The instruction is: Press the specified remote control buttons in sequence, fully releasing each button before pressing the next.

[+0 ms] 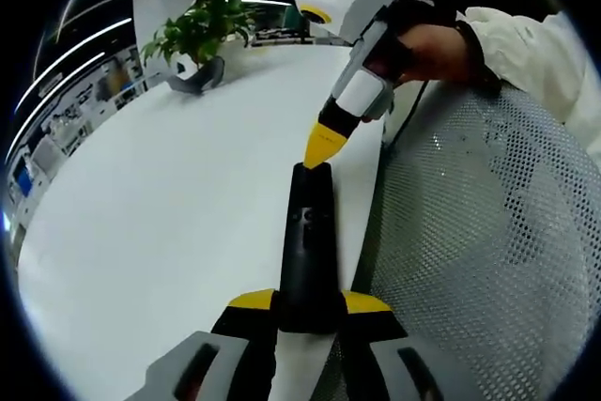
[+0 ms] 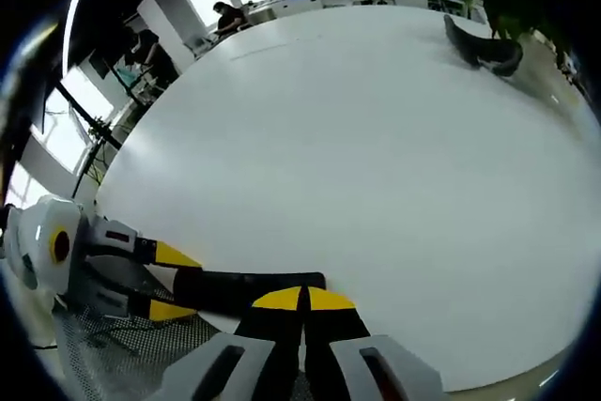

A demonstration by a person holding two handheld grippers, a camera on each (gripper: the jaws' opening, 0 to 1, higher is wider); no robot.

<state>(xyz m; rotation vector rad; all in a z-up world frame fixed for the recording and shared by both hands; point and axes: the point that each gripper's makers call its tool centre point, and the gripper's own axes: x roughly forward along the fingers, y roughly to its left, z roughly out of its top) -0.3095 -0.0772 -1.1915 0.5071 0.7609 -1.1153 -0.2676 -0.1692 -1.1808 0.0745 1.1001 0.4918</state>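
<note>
While I hold it: remote (image 1: 308, 249) long axis runs straight out from left gripper (image 1: 310, 305)
Left jaws: clamped on remote's near end
Right gripper (image 1: 326, 146): jaws together, tip on remote's far end
Under it: white table (image 1: 169, 223)

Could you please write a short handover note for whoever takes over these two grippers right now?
Left gripper: shut on the near end of the black remote control, holding it at the edge of the white table.
Right gripper: jaws closed together, yellow tips at the remote's far end, apparently on or just above it.
Also there: a potted plant at the table's far side and a mesh chair beside the table.
Done: remote gripped and steadied; which buttons were pressed cannot be told.
Left: confirm the current press, release fully, continue the sequence, keep the remote in sight.
</note>
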